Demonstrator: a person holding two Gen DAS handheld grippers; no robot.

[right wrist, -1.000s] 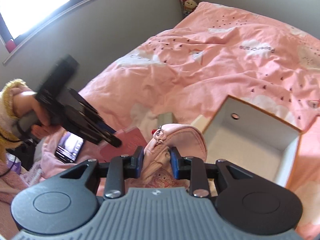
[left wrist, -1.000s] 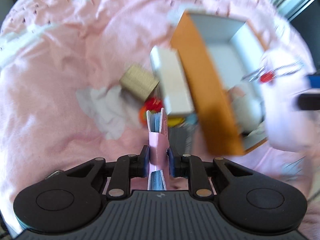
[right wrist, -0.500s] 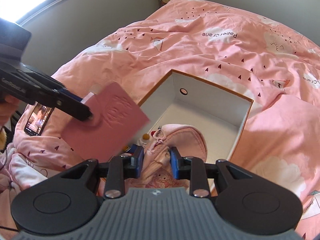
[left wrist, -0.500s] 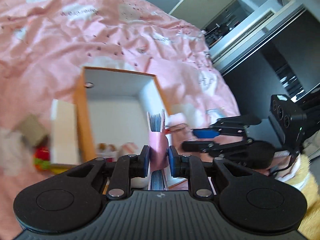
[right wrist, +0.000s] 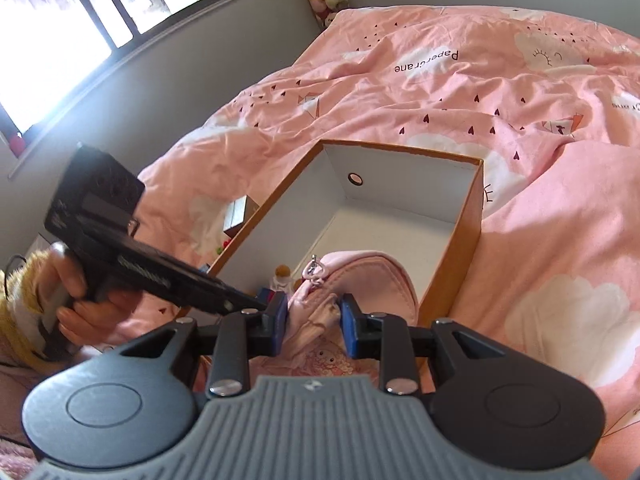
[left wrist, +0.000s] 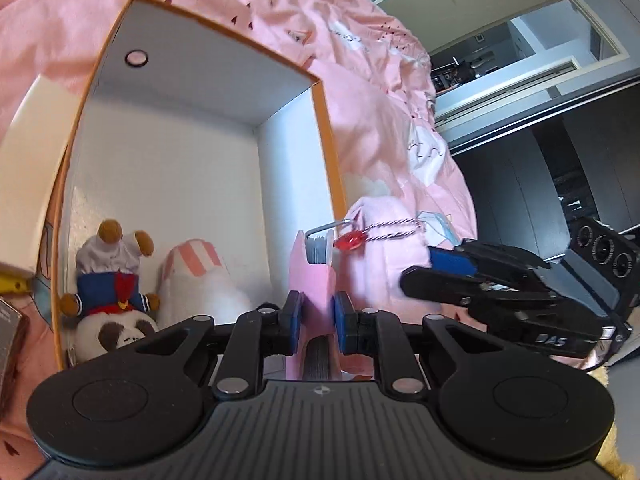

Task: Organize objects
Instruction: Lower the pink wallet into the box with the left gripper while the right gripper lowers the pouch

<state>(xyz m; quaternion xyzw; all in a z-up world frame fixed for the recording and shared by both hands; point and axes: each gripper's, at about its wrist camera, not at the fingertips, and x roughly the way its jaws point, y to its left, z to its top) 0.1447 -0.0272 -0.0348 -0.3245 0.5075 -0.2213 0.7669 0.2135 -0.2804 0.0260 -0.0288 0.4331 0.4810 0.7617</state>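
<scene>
My left gripper [left wrist: 316,316] is shut on a pink notebook [left wrist: 316,276] held on edge, and its jaws are closing tighter on it. It hangs over the near right corner of the orange box [left wrist: 324,128] with white inner walls. My right gripper [right wrist: 314,322] is shut on a pink zip pouch [right wrist: 360,280] just above the box's [right wrist: 460,248] near edge. From the left wrist, that pouch [left wrist: 380,256] and its red charm [left wrist: 352,241] show beside the box's right wall. A sailor bear plush [left wrist: 112,280], a panda plush [left wrist: 112,330] and a pink-striped plush [left wrist: 200,280] lie inside.
The box rests on a rumpled pink duvet [right wrist: 520,92]. Small boxes [right wrist: 236,212] and little toys lie by its left side. A person's hand [right wrist: 76,300] holds the left gripper's handle. A grey wall with a window stands behind; dark wardrobes [left wrist: 520,184] stand to the right.
Both grippers have come in over the box and sunk lower. The left one swung from the loose items on the duvet to the box's near corner, still holding the notebook.
</scene>
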